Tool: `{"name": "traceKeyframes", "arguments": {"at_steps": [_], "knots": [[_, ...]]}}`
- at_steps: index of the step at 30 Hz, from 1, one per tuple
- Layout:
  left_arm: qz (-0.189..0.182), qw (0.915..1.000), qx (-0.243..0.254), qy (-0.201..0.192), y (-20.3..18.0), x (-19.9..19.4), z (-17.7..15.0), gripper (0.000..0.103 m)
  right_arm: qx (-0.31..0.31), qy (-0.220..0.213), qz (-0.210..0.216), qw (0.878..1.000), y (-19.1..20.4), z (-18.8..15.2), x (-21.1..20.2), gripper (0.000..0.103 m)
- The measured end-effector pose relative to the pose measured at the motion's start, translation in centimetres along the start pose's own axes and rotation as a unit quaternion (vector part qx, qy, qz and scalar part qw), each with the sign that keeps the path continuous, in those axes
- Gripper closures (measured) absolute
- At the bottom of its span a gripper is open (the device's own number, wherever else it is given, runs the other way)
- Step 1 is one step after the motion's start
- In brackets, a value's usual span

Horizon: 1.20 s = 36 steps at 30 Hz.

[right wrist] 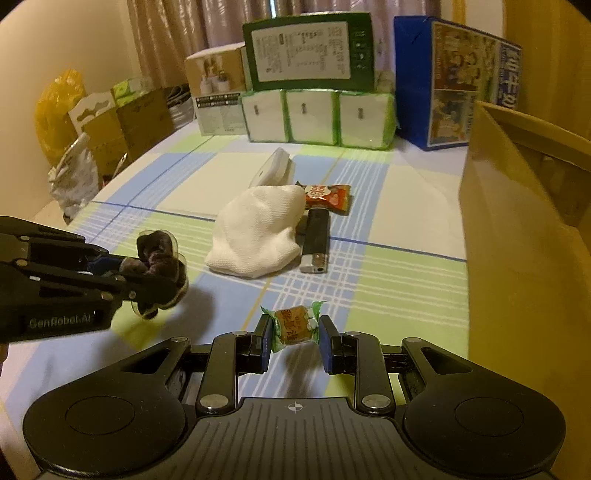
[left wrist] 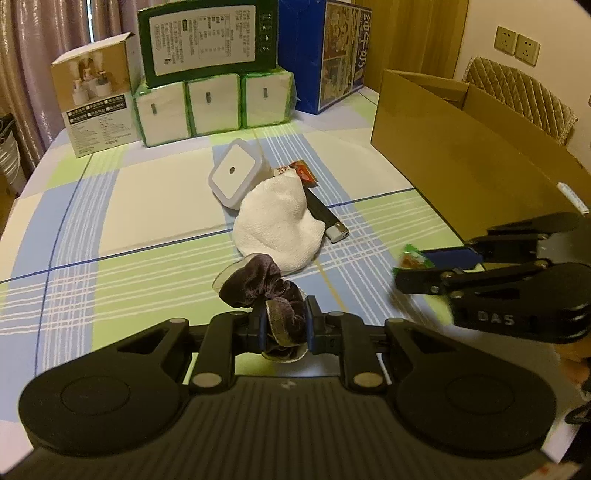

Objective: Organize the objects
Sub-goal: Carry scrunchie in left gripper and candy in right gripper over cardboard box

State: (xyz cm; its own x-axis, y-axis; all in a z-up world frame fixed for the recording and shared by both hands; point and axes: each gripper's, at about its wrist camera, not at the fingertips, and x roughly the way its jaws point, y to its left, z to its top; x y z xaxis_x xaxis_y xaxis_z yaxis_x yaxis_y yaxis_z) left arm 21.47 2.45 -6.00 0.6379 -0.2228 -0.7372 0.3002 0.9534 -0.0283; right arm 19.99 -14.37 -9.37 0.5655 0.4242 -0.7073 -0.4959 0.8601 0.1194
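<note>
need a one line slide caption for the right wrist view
Right gripper shut on a green-wrapped snack above the plaid tablecloth, left gripper beside it holding a dark velvet scrunchie.

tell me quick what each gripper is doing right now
Left gripper: shut on the scrunchie.
Right gripper: around the candy; cannot tell if it is gripped.

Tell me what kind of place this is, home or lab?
Most likely a home, perhaps a dining room. A checked tablecloth covers the table, curtains hang behind it, a quilted chair back stands past the cardboard box, and tissue packs and retail boxes line the far edge.
</note>
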Motion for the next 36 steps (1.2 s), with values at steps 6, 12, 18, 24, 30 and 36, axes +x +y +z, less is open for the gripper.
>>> {"name": "traceKeyframes", "arguments": {"at_steps": [6,12,18,24,30,36], "knots": [[0.010,0.9998,-0.014,-0.014,-1.1,-3.1,0.3,0.087,0.011,-0.015,-0.005,1.000,0.7,-1.0,-3.6,0.080],[0.006,0.9991,-0.028,-0.032,-3.1,-7.6,0.8,0.087,0.016,-0.028,-0.008,0.999,2.2,-1.7,-8.3,0.080],[-0.007,0.9987,-0.021,-0.046,-6.6,-11.6,1.4,0.087,0.054,-0.047,-0.023,0.997,2.0,-1.8,-14.4,0.080],[-0.037,0.9975,0.006,-0.061,-11.3,-13.7,2.5,0.087,0.069,-0.066,-0.063,0.993,-0.2,-1.5,-20.0,0.080],[-0.073,0.9942,0.034,-0.071,-16.1,-13.8,4.6,0.087,0.088,-0.088,-0.110,0.986,-4.7,-1.6,-24.4,0.080],[-0.097,0.9912,0.059,-0.068,-20.0,-11.9,7.4,0.087,0.086,-0.095,-0.142,0.981,-9.0,-0.6,-25.8,0.080]]}}
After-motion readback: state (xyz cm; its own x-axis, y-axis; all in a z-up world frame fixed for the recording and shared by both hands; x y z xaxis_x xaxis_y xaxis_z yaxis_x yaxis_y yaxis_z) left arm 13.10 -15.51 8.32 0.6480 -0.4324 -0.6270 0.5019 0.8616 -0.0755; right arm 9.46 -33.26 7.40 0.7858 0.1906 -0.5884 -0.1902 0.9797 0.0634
